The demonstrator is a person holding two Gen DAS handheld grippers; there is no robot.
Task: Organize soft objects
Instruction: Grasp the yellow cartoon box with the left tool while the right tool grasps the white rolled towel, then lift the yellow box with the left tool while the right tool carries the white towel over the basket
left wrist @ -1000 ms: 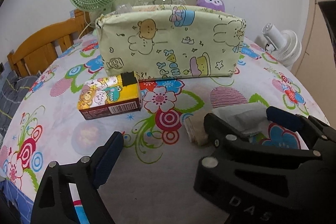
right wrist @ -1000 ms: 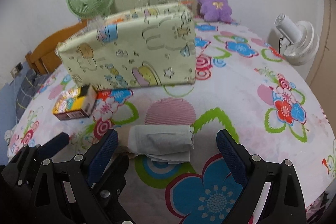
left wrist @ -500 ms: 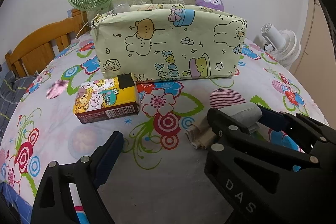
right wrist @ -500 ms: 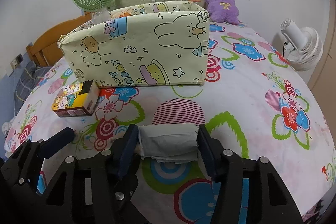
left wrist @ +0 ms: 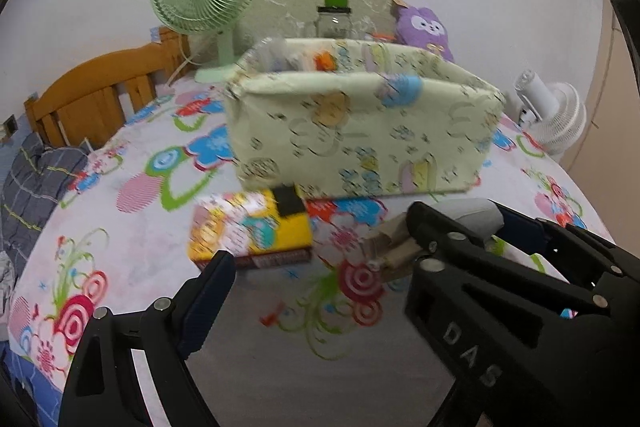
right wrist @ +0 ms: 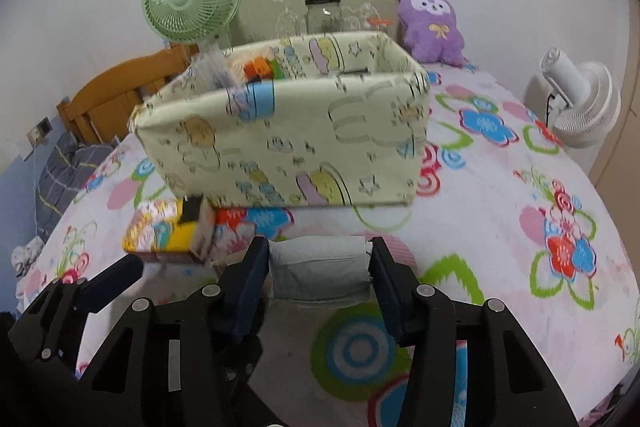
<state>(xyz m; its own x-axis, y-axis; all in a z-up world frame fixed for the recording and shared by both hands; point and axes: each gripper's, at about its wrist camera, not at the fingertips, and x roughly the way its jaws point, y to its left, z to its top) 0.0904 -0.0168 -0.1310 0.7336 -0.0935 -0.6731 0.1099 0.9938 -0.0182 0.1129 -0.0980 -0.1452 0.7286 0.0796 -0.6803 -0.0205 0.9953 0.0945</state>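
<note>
Our right claw (right wrist: 319, 269) is closing on the grey tissue pack (right wrist: 318, 267) at lower centre, still outside the partly filled fabric bin (right wrist: 288, 147) above it, the yellow carton (left wrist: 250, 231) also waiting, while our left claw (left wrist: 304, 269) gapes wide, empty.

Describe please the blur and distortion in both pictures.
Left wrist view: motion blur smears the fabric storage box print and the yellow carton; fisheye bends the edges. Right wrist view: similar blur, yet the grey tissue pack stays sharper.
</note>
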